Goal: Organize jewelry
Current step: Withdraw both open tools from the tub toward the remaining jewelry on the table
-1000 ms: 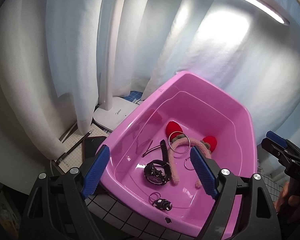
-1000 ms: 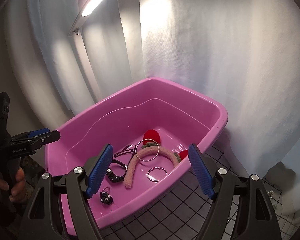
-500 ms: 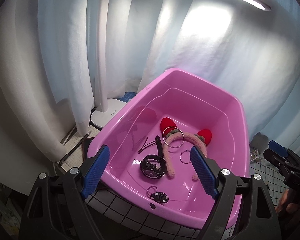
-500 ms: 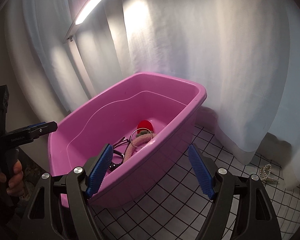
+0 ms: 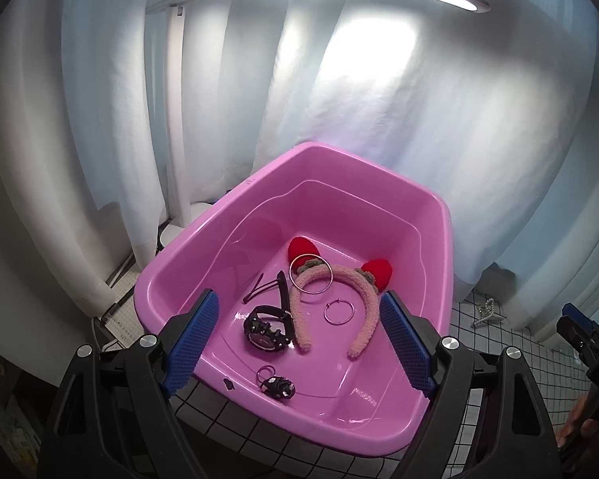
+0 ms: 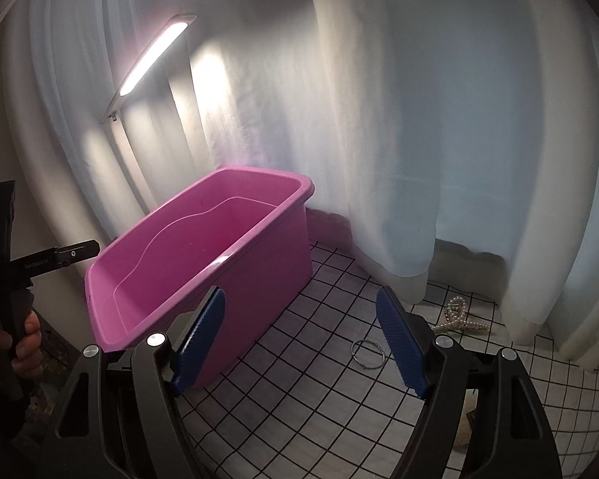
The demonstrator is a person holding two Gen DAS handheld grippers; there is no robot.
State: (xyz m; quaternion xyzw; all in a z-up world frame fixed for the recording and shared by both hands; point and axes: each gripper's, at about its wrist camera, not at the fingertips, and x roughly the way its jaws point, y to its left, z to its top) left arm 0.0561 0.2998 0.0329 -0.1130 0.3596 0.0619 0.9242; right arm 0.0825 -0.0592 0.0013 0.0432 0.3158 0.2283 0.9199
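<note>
Left wrist view: the pink bin point(image 5: 431, 215) sits more centred than before, jewelry inside; left tongs point(image 5: 299, 339) spread, empty.

Right wrist view: swung right off the bin toward a ring point(image 6: 369, 354) and pearl clip point(image 6: 461, 319) on the desk point(image 6: 319, 379); right tongs point(image 6: 299, 343) spread, empty. Writing on the other tool is illegible.

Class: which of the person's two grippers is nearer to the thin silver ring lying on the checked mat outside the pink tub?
Right. The right gripper hovers open just before the thin silver ring; the left gripper faces into the pink plastic tub, farther away.
</note>
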